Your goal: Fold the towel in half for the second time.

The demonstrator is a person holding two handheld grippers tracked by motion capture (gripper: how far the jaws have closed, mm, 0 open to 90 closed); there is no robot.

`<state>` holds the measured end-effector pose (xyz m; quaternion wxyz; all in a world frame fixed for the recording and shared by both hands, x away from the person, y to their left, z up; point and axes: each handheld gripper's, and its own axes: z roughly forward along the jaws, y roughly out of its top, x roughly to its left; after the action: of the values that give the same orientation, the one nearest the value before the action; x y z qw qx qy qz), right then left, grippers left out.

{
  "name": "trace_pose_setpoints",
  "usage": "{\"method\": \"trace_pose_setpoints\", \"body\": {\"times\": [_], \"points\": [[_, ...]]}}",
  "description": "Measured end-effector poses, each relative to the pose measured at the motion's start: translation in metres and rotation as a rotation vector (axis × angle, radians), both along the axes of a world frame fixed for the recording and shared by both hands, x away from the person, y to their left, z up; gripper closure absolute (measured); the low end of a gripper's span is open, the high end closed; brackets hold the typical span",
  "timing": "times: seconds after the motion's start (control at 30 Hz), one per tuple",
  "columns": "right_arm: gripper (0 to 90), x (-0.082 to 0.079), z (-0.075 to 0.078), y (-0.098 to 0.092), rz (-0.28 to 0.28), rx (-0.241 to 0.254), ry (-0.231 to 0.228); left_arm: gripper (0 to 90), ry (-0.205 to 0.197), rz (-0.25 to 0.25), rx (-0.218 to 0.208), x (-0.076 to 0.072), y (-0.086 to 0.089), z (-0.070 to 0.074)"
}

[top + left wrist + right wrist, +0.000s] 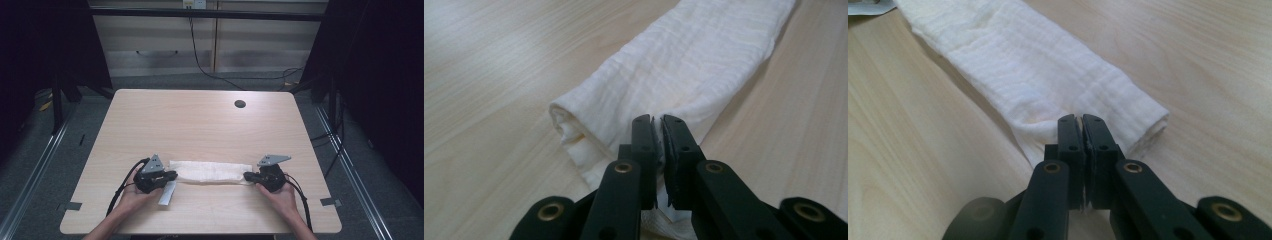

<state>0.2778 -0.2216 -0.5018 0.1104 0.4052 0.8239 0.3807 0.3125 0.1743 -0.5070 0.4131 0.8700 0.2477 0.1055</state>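
A white cloth (pixel 210 172), already folded into a long narrow band, lies across the near half of the wooden counter (pixel 200 120), running left to right. The left tongs (pixel 171 175) are clamped on the near corner of its left end, and the right tongs (pixel 247 176) are clamped on the near corner of its right end; in each gripper view a thin layer of fabric is pinched between jaws that stand almost together. In the left gripper view the cloth's (pixel 684 65) layered open end shows, so several folds look finished. A loose flap hangs toward the near edge beside the left tongs (whether it is part of the same cloth I cannot tell for sure). Judging from this, the lengthwise folding is done; what probably remains is another fold, or bringing the two ends together. No brand, label or readable writing appears on the cloth or the counter.
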Motion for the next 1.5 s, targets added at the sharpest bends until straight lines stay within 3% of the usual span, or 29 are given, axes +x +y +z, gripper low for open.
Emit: {"method": "trace_pose_setpoints", "body": {"times": [0.23, 0.33, 0.43, 0.57, 0.63, 0.8, 1.1, 1.4, 1.5], "points": [[87.3, 0.014, 0.0, 0.006, -0.019, -0.01, -0.008, 84.6, 0.022, 0.039, -0.019, 0.011, 0.005, 0.0], [86.7, 0.015, -0.001, 0.006, -0.024, -0.006, -0.009, 83.3, 0.021, 0.029, -0.026, 0.011, 0.009, 0.0], [81.8, 0.013, 0.0, 0.007, -0.017, -0.006, -0.015, 79.9, 0.036, 0.045, -0.036, 0.01, 0.01, 0.002], [73.8, 0.01, 0.003, 0.007, -0.017, 0.015, -0.015, 71.6, 0.051, 0.023, -0.065, 0.006, 0.012, 0.008], [71.7, 0.007, 0.007, 0.005, -0.006, 0.03, -0.011, 66.0, 0.028, 0.026, -0.067, 0.001, 0.014, 0.013], [67.1, -0.006, 0.018, -0.002, -0.003, 0.076, -0.03, 54.8, 0.026, 0.028, -0.1, -0.01, 0.023, 0.027], [58.0, -0.03, 0.036, -0.027, -0.06, 0.134, -0.08, 34.8, 0.047, 0.096, -0.129, -0.019, 0.044, 0.041], [45.2, -0.043, 0.043, -0.047, -0.12, 0.169, -0.117, 25.3, 0.077, 0.154, -0.139, -0.022, 0.071, 0.039], [41.0, -0.045, 0.044, -0.053, -0.145, 0.179, -0.133, 21.3, 0.08, 0.189, -0.168, -0.022, 0.082, 0.039]]}}
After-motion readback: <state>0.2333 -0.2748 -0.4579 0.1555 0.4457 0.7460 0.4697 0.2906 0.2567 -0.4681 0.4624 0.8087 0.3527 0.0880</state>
